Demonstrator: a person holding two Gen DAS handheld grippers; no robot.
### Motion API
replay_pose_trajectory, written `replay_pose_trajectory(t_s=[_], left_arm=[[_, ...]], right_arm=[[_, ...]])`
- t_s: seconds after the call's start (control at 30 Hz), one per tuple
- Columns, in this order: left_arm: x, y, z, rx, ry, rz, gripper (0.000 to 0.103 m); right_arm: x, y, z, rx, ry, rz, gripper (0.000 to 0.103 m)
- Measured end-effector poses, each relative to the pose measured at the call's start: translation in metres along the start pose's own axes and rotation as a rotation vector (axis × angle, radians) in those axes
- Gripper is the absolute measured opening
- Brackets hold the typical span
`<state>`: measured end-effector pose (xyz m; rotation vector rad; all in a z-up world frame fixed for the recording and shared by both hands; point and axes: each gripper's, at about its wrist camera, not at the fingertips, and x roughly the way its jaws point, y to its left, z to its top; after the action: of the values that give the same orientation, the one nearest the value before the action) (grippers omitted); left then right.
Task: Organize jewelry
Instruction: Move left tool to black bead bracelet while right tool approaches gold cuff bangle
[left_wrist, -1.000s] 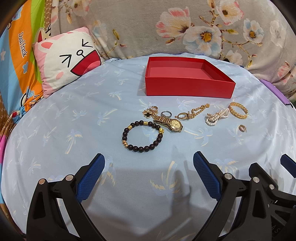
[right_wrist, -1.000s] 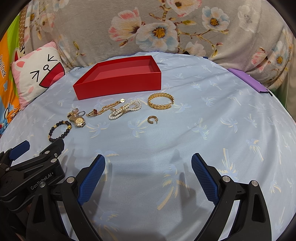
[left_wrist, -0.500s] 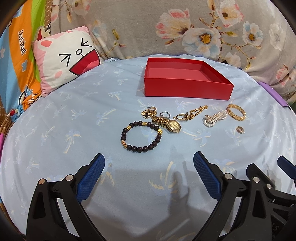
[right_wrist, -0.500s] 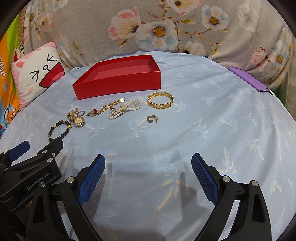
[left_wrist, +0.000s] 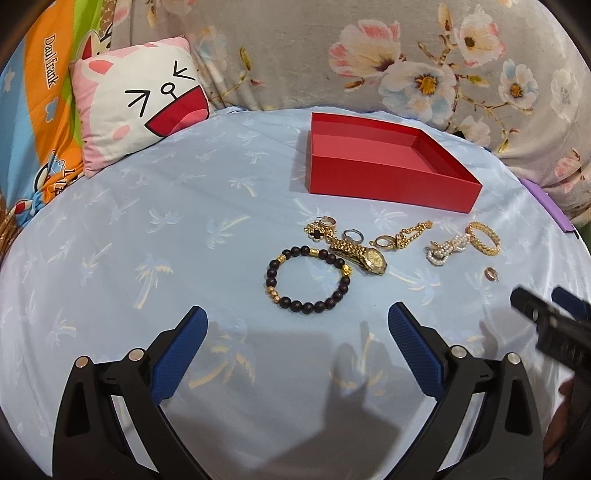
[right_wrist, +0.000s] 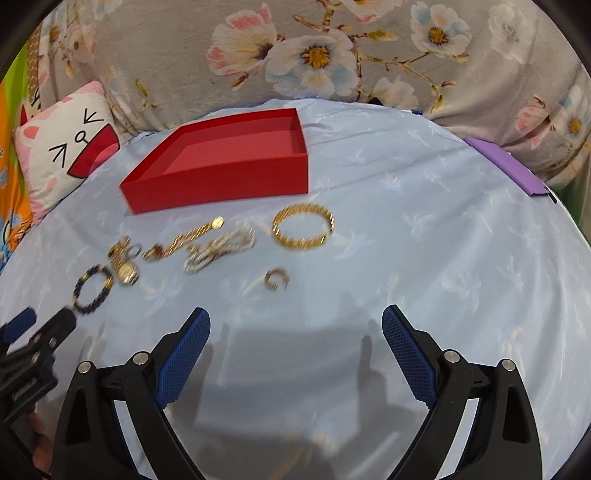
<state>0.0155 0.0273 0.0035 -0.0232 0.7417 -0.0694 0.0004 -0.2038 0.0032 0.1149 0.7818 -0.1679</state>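
Note:
An empty red box (left_wrist: 388, 184) (right_wrist: 221, 181) rests on the blue cloth behind a row of jewelry. From the left lie a dark bead bracelet (left_wrist: 308, 277) (right_wrist: 92, 284), a gold watch (left_wrist: 364, 256), a gold chain (left_wrist: 402, 236), a pearl piece (left_wrist: 445, 249) (right_wrist: 218, 251), a gold bangle (left_wrist: 484, 238) (right_wrist: 303, 227) and a small ring (left_wrist: 491, 274) (right_wrist: 276, 278). My left gripper (left_wrist: 297, 328) is open, just short of the bead bracelet. My right gripper (right_wrist: 295, 328) is open, just short of the small ring. Neither holds anything.
A pink cartoon cushion (left_wrist: 136, 99) leans at the back left beside a colourful sheet (left_wrist: 33, 110). A floral grey blanket (left_wrist: 369, 55) lines the back. A purple flat object (right_wrist: 506, 166) lies at the right edge. Blue cloth (left_wrist: 147, 240) stretches left of the jewelry.
Both grippers have moved forward toward the jewelry, which now looks larger and nearer. The right wrist view is blurred by motion. Both stay open.

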Motion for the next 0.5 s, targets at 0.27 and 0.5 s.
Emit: replay_pose_trajectory(t_s=[0.27, 0.5], left_arm=[[0.009, 0.014, 0.005, -0.020, 0.005, -0.007, 0.096], [0.017, 0.020, 0.004, -0.046, 0.045, -0.033, 0.096]], right_arm=[[0.054, -0.014, 0.038, 0.024, 0.059, 0.000, 0.091], [0.081, -0.007, 0.054, 0.002, 0.090, -0.019, 0.079]])
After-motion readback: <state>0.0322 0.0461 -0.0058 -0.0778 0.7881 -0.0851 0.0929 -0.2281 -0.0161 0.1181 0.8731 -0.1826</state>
